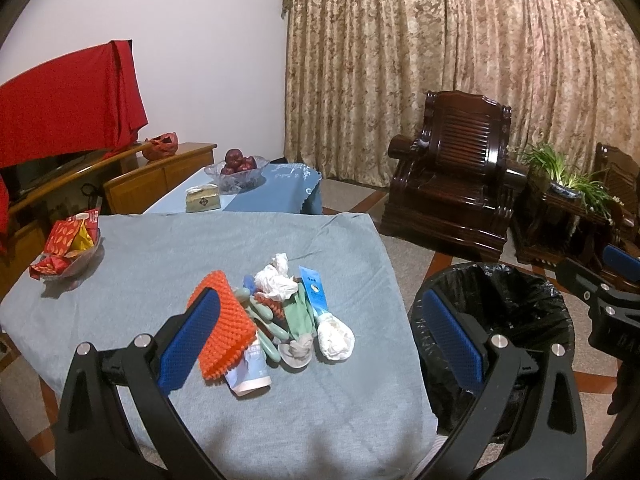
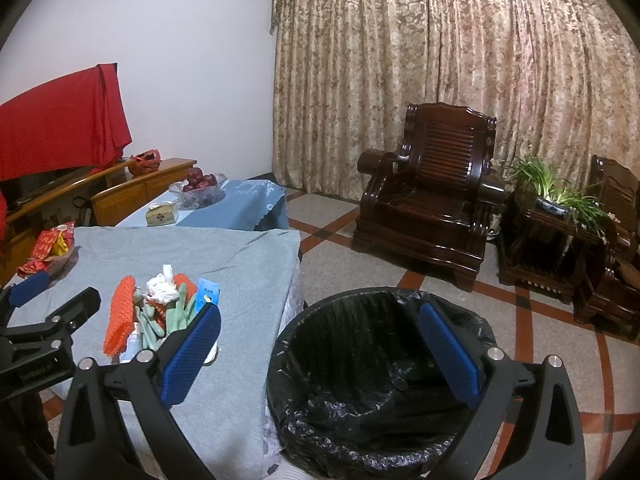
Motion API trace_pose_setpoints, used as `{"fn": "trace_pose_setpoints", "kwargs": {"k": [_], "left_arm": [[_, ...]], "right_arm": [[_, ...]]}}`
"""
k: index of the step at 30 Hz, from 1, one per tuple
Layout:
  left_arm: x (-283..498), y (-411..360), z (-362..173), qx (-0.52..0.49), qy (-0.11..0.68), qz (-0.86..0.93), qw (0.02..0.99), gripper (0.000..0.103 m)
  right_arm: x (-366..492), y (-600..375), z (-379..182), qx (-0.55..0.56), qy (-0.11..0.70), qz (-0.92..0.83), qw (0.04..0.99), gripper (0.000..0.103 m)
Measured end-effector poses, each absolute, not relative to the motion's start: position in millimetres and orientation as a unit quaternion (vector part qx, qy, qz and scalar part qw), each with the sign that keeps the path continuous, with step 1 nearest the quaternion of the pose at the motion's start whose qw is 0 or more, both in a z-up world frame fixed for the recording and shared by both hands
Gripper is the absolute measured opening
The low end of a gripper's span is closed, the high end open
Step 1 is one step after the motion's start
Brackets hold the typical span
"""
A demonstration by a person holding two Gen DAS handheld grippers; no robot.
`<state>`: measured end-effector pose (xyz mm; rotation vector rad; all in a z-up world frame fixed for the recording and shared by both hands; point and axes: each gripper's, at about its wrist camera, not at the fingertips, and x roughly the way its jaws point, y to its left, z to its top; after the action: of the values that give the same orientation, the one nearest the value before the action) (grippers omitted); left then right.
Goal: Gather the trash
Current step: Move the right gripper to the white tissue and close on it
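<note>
The left gripper (image 1: 320, 332) hangs with jaws wide apart and empty above the pile of trash (image 1: 280, 312) (crumpled white tissues, an orange nubbed pad, green gloves, a blue-labelled tube). The right gripper (image 2: 320, 356) is likewise spread, over the black-lined round bin (image 2: 360, 380) just beside the table's right edge. The pile's long axis runs toward the camera on the grey-blue tablecloth (image 1: 160, 248); tiled floor (image 2: 540, 340) beyond.

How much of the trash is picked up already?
None that shows: the bin with its black liner looks empty. Nothing is in hand either; the left gripper and the right gripper are both open. The whole pile is still left on the table: orange scrubber, crumpled tissue, green gloves and blue wrapper.
</note>
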<state>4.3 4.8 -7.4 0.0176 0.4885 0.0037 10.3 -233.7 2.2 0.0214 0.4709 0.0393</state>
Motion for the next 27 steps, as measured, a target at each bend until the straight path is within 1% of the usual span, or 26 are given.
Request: {"fn": "trace_pose_setpoints", "kwargs": {"k": [11,18,20,22,23,25,27], "left_arm": [[20.6,39.0,-25.9,0.018,0.253,0.038,0.966,0.098],[42.7,83.0,-40.8,0.021,0.265,0.090,0.960,0.098],[51.4,97.2,-43.6,0.017,0.266,0.105,0.958,0.098],[57.9,108.8,-46.2,0.012,0.265,0.114,0.957,0.098],[61.4,115.0,-48.6,0.011,0.266,0.119,0.956,0.098],[67.9,124.4,-56.0,0.008,0.273,0.123,0.954,0.098],[72.9,129.2,-65.0,0.005,0.281,0.125,0.951,0.098]], "right_arm": [[41.4,-192.6,-15.7,0.006,0.250,0.052,0.967,0.097],[80.1,-156.3,-28.2,0.001,0.252,0.087,0.964,0.097],[89.7,-145.6,-34.7,-0.005,0.257,0.095,0.962,0.094],[100.5,-132.4,-46.3,-0.014,0.268,0.101,0.958,0.089],[106.7,-125.1,-54.9,-0.018,0.278,0.105,0.955,0.087],[116.3,-115.4,-67.7,-0.022,0.293,0.113,0.949,0.081],[124.3,-103.7,-85.7,-0.027,0.312,0.122,0.942,0.078]]}}
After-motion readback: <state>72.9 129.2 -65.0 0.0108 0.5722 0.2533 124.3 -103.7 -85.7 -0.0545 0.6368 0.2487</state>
